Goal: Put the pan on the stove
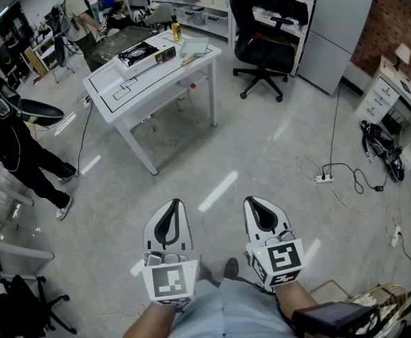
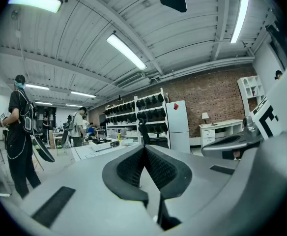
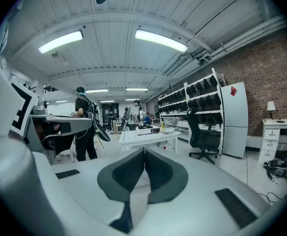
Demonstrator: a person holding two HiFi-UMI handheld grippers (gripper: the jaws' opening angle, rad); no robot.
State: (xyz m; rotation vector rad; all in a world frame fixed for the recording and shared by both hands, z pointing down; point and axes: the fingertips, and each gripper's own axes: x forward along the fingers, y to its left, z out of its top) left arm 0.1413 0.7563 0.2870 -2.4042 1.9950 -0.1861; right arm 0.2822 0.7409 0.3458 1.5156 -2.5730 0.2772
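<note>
My left gripper (image 1: 171,205) and right gripper (image 1: 259,203) are side by side low in the head view, close to the person's body and over bare floor. Both are shut with nothing between their pads, as the left gripper view (image 2: 144,149) and the right gripper view (image 3: 144,152) show. A flat black cooker (image 1: 139,52) lies on the white table (image 1: 121,90) far ahead. At the left a person in black (image 1: 8,146) carries a dark oval thing (image 1: 40,111); I cannot tell whether it is the pan.
A black office chair (image 1: 262,41) stands right of the table, with a grey cabinet (image 1: 339,27) behind it. A power strip and cables (image 1: 332,176) lie on the floor at the right, near white drawers (image 1: 395,104). A yellow bottle (image 1: 176,29) and boxes share the tabletop.
</note>
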